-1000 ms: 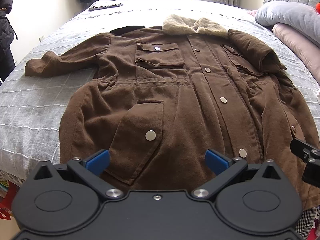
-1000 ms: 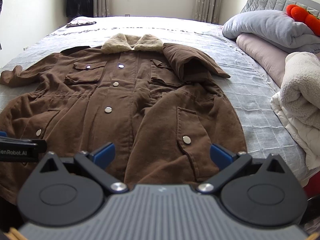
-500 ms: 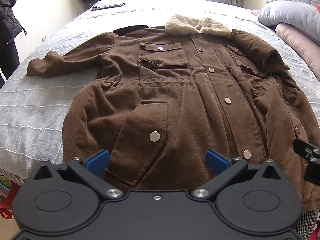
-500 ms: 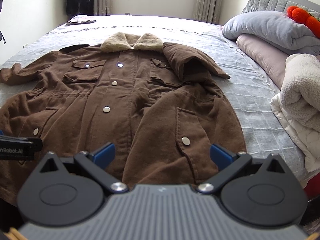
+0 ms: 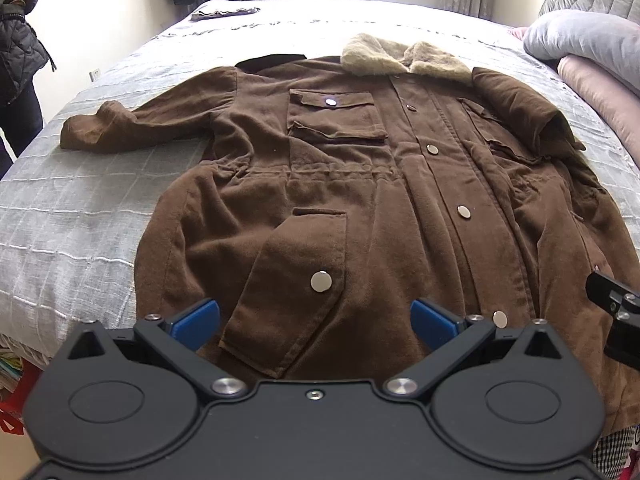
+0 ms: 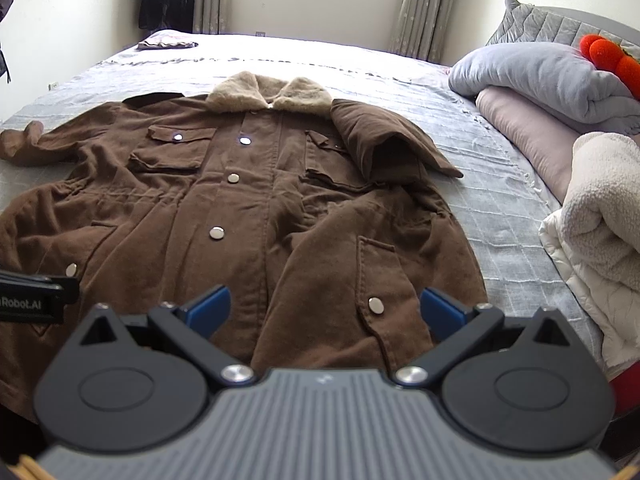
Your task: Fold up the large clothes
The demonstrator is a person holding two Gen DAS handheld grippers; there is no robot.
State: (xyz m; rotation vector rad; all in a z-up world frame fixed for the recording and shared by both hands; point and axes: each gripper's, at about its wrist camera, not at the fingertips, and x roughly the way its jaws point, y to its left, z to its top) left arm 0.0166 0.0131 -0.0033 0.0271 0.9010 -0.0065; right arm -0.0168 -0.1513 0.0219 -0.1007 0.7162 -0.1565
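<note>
Both the left claw point(image 5: 314, 318) and right claw point(image 6: 324, 308) hover spread over the coat point(image 5: 360, 208), which looks heavy, thick and limp; the hem corners near the bed's point(image 5: 80, 200) foot edge seem the best hold.

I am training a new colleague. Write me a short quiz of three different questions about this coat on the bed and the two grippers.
1. True or false: the left sleeve of the brown coat lies stretched out on the grey bedspread.
2. Where does the right sleeve lie? A) hanging off the bed B) folded over the coat's chest C) under the collar
3. Fill in: the left gripper and the right gripper are both ____ and hold nothing.

Key: 1 true; 2 B; 3 open
</note>
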